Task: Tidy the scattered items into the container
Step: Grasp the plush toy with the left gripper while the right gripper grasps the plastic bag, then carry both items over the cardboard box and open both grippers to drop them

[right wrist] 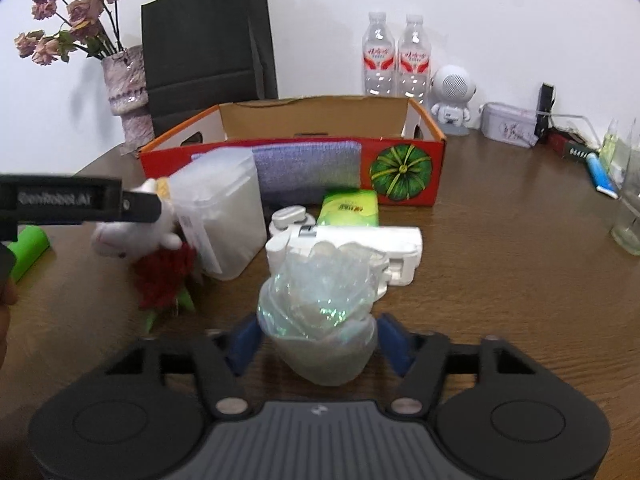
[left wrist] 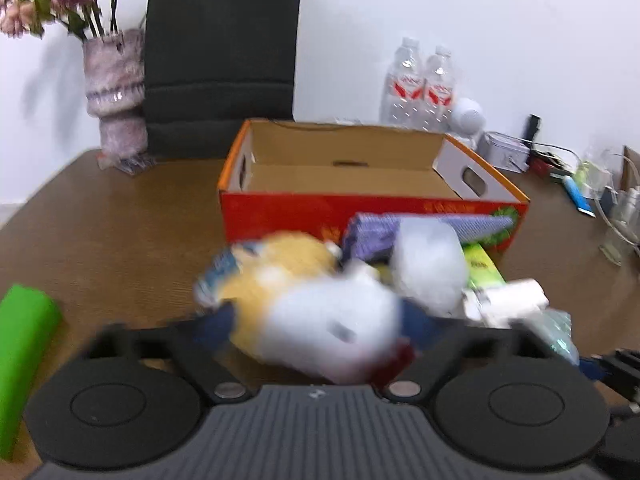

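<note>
An open red cardboard box (left wrist: pixel 280 208) (right wrist: pixel 404 172) stands on the brown table. My left gripper (left wrist: pixel 320 328) is shut on a blurred white and yellow plush toy (left wrist: pixel 332 320) with a red flower, also in the right wrist view (right wrist: pixel 132 236). My right gripper (right wrist: pixel 320 340) has its blue pads on both sides of a crinkled clear plastic bag (right wrist: pixel 320 312). Before the box lie a purple cloth (right wrist: pixel 308 168), a clear plastic tub (right wrist: pixel 228 216), a green tissue pack (right wrist: pixel 352 208) and a white device (right wrist: pixel 360 248).
A green roll (left wrist: pixel 24 340) lies at the left. A vase of dried flowers (right wrist: pixel 128 92), a black paper bag (right wrist: pixel 208 40), two water bottles (right wrist: pixel 396 60), a white robot speaker (right wrist: pixel 452 96) and a tin (right wrist: pixel 508 124) stand along the back. Clutter lines the right edge.
</note>
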